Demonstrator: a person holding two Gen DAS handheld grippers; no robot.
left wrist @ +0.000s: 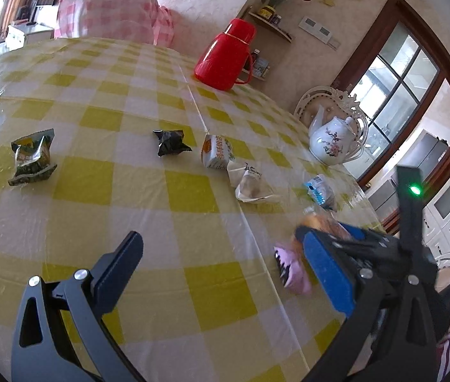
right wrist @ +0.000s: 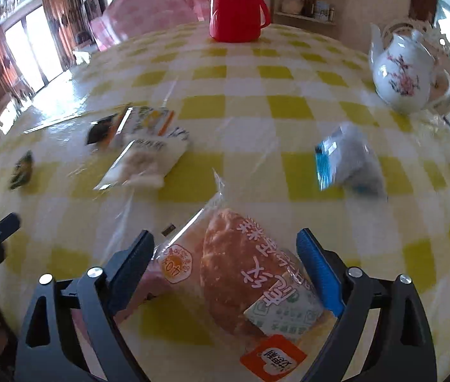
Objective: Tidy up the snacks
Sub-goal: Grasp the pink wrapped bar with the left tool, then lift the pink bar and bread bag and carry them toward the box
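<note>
1. a desk (left wrist: 193,216) under a yellow-and-white checked cloth carries scattered snack packets.
2. the right gripper (right wrist: 225,254) points down at the desk with its jaws wide; a bread packet (right wrist: 244,273) lies between them, and whether the pads touch it cannot be told.
3. a pink packet (right wrist: 151,283) sits just beside the bread, partly hidden behind the right gripper's left finger.
4. beyond the bread, a blue packet (right wrist: 346,162) lies to the right and a white packet (right wrist: 148,159) to the left, both blurred.
5. behind the white packet lies an orange-and-white packet (right wrist: 148,121), with a small black packet (right wrist: 97,132) next to it.
6. a green packet (right wrist: 22,170) lies farther left, well apart from the others.
7. the left gripper (left wrist: 221,273) hovers over bare cloth with its jaws wide and nothing between them.
8. in the left wrist view, the right gripper crowds the left gripper's right finger, with the pink packet just beside it.
9. at the far edge of the desk stands a red flask (left wrist: 225,57).
10. a white flowered teapot (left wrist: 336,143) stands near the right edge, in front of an ornate white chair back (left wrist: 320,98).
11. a pink checked cloth (left wrist: 113,12) covers something past the far side of the desk.
</note>
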